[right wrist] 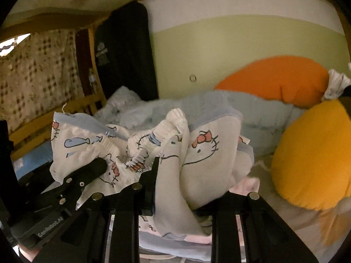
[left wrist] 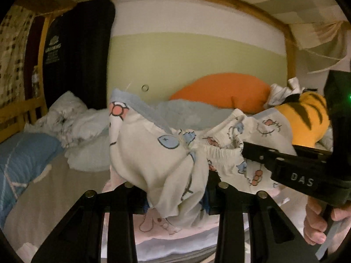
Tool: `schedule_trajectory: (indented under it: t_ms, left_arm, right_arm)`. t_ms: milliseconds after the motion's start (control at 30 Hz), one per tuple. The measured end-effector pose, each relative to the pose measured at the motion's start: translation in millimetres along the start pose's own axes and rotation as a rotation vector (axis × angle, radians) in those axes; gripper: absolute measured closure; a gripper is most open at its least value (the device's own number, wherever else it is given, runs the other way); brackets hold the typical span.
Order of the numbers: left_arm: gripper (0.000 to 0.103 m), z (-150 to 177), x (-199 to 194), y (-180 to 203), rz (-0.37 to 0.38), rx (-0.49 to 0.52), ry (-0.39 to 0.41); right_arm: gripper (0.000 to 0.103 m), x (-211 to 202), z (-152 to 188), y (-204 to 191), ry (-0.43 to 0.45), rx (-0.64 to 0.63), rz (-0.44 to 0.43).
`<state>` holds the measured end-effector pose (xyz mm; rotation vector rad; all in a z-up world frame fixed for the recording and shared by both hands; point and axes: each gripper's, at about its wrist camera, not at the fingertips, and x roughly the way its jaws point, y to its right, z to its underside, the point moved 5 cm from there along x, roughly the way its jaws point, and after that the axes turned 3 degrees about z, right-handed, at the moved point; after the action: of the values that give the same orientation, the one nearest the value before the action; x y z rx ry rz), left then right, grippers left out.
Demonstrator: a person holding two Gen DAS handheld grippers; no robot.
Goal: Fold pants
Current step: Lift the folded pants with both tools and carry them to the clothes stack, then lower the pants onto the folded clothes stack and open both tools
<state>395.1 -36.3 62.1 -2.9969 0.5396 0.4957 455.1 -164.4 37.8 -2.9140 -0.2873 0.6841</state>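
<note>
The pants [left wrist: 142, 153] are white with a cartoon cat print and pale blue cuffs. They hang bunched above the bed. My left gripper [left wrist: 175, 192] is shut on a fold of them, and the cloth drapes over its fingers. My right gripper [left wrist: 243, 151] comes in from the right and pinches the gathered waistband; a hand [left wrist: 318, 223] holds it. In the right wrist view the pants [right wrist: 204, 153] spill over my right gripper [right wrist: 177, 188], which is shut on the cloth. There my left gripper [right wrist: 101, 164] clamps the fabric from the left.
An orange pillow [left wrist: 221, 92] and a yellow striped plush [left wrist: 307, 120] lie at the back right. A blue-grey blanket [left wrist: 188, 114] and crumpled white bedding [left wrist: 72, 118] lie behind. A wooden bed rail [left wrist: 19, 109] runs along the left. Pink cloth [left wrist: 153, 221] lies below.
</note>
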Motion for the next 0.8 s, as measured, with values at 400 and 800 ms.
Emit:
schedule_trajectory:
  t_ms: [400, 800]
  left_arm:
    - [0.055, 11, 16, -18, -0.013, -0.042, -0.019]
    - [0.013, -2, -1, -34, -0.145, -0.033, 0.038]
  right_arm:
    - [0.035, 5, 10, 7, 0.038, -0.033, 0.188]
    - [0.030, -17, 2, 15, 0.163, 0.011, 0.214]
